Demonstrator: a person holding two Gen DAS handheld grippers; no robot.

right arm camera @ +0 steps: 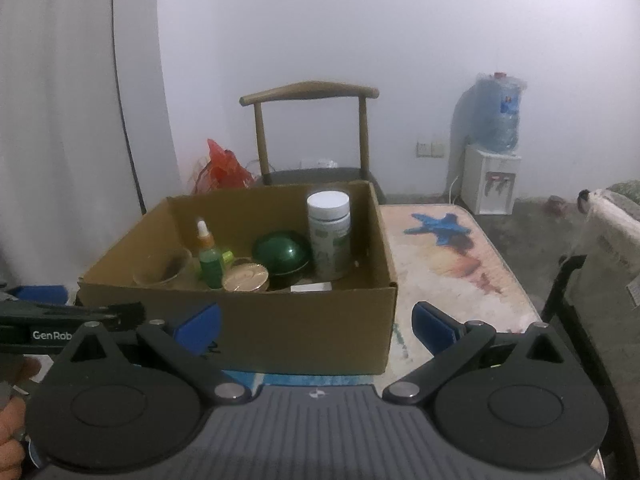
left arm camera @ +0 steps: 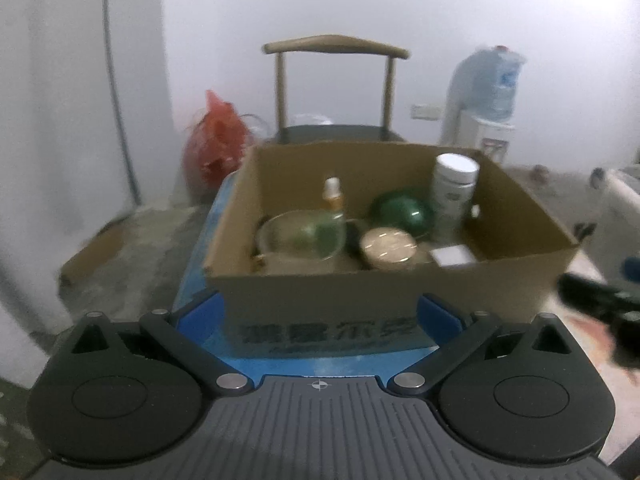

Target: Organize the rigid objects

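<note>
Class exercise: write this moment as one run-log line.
left gripper: open, empty | right gripper: open, empty | cardboard box: holds white bottle, green dome, gold tin

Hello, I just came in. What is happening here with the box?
A person holds two tools, the left tool and the right tool, both open and empty, in front of an open brown cardboard box on a patterned table. Inside the box stand a tall white plastic bottle, a green dropper bottle, a dark green round jar, a gold-lidded tin and a clear glass bowl. Nothing is gripped.
</note>
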